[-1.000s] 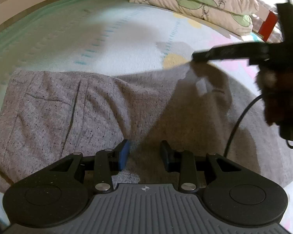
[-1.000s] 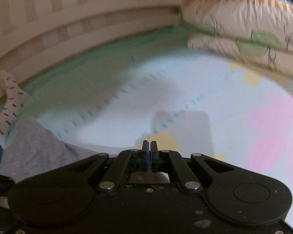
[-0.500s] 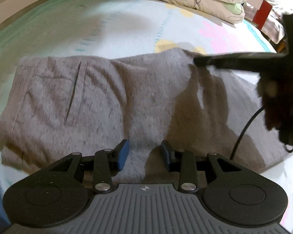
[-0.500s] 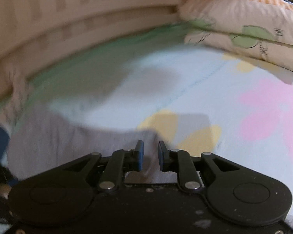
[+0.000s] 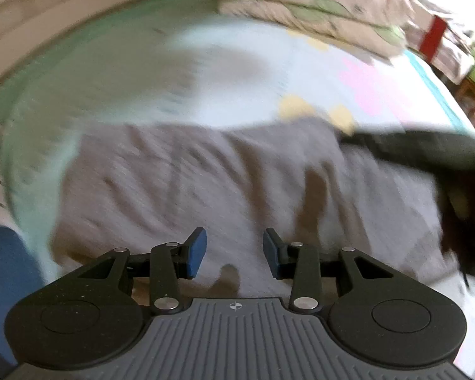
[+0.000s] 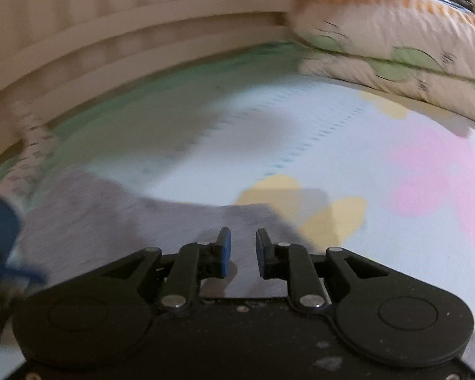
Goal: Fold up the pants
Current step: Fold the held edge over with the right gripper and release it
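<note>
No readable text, label, brand or number appeared in either view. The only sign was a small crosshair mark (image 5: 236, 306) moulded on the left gripper's ribbed grey housing.

Lighting: soft indoor light, brightest at the upper right corner of the left wrist view. Shadows: broad soft patches are cast on the bed sheet (image 6: 205, 145) and on the grey pants (image 5: 224, 171). Blur: heavy motion smear is seen across both views, strongest toward the left edges; the pillows (image 6: 395, 47) are streaked. Distortion: straight lines are bowed by the fisheye lens, and the corners are darkened.
</note>
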`<state>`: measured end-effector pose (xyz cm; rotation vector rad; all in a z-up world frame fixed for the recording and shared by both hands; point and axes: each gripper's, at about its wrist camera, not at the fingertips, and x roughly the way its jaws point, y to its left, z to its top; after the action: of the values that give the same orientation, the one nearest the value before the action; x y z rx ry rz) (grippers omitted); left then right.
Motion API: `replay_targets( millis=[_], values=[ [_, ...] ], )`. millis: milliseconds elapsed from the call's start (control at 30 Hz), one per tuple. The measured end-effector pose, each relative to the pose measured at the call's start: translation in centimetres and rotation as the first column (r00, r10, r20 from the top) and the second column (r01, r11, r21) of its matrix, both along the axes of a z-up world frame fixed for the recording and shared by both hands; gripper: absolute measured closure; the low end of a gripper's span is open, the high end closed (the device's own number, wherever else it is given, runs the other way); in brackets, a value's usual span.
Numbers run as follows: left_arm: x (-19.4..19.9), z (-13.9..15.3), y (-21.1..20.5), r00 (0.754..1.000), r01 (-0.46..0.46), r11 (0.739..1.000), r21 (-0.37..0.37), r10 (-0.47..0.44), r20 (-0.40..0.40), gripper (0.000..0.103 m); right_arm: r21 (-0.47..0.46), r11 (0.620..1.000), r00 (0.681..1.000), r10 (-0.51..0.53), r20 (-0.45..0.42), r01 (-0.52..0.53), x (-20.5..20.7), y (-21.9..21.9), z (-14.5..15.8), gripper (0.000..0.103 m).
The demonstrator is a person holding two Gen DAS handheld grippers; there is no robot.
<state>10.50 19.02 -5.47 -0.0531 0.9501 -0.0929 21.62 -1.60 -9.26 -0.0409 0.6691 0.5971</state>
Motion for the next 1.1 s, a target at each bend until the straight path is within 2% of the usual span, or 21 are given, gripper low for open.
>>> replay_targets(
  millis=[133, 333, 500, 633, 700, 767, 833, 900, 967, 1033, 1100],
  values=[
    [1.5, 1.1, 2.8, 0.999, -0.043, 0.998, 0.034, 0.043, 0.016, 0.061, -0.020, 0.991, 0.990, 0.135, 0.040, -0.135, -4.2, 3.3, 0.5, 0.068],
    [2.9, 1.5, 6.0, 0.995, -0.096, 0.995, 0.036, 0.096, 0.007, 0.051, -0.083, 0.947, 0.944, 0.317, 0.087, -0.311, -8.8, 9.4, 0.5, 0.058],
    [3.6, 1.7, 8.3, 0.993, -0.119, 0.993, -0.020, 0.119, -0.008, 0.036, -0.089, 0.922, 0.917, 0.385, 0.108, -0.377, -10.2, 13.1, -0.2, 0.053],
    [4.1, 1.5, 9.5, 0.990, -0.140, 0.990, -0.032, 0.139, -0.010, 0.036, -0.157, 0.900, 0.893, 0.427, 0.139, -0.406, -10.2, 16.4, -1.4, 0.051],
    [4.1, 1.4, 10.0, 0.989, -0.149, 0.988, -0.040, 0.148, -0.011, 0.036, -0.204, 0.891, 0.885, 0.439, 0.154, -0.406, -10.3, 17.6, -2.1, 0.053],
    [4.0, 1.4, 10.4, 0.988, -0.156, 0.987, -0.048, 0.156, -0.010, 0.036, -0.241, 0.887, 0.884, 0.438, 0.164, -0.395, -9.8, 18.3, -2.7, 0.062],
    [4.0, 1.5, 10.7, 0.988, -0.156, 0.987, -0.047, 0.156, -0.009, 0.036, -0.239, 0.886, 0.888, 0.438, 0.144, -0.398, -9.3, 18.4, -2.7, 0.096],
    [4.0, 1.7, 10.8, 0.988, -0.152, 0.987, -0.046, 0.152, -0.006, 0.036, -0.180, 0.900, 0.901, 0.420, 0.110, -0.397, -8.5, 17.9, -2.1, 0.097],
    [3.8, 2.4, 10.6, 0.990, -0.141, 0.989, -0.041, 0.141, 0.015, 0.036, -0.075, 0.919, 0.915, 0.393, 0.090, -0.387, -8.2, 16.3, -0.6, 0.097],
    [3.6, 3.2, 10.0, 0.991, -0.127, 0.992, -0.029, 0.128, 0.043, 0.036, 0.007, 0.917, 0.914, 0.398, 0.082, -0.400, -8.3, 15.0, 0.7, 0.097],
    [3.8, 3.6, 9.2, 0.992, -0.113, 0.993, -0.027, 0.115, 0.061, 0.036, 0.022, 0.902, 0.902, 0.430, 0.049, -0.431, -8.6, 14.7, 0.6, 0.097]
  ],
)
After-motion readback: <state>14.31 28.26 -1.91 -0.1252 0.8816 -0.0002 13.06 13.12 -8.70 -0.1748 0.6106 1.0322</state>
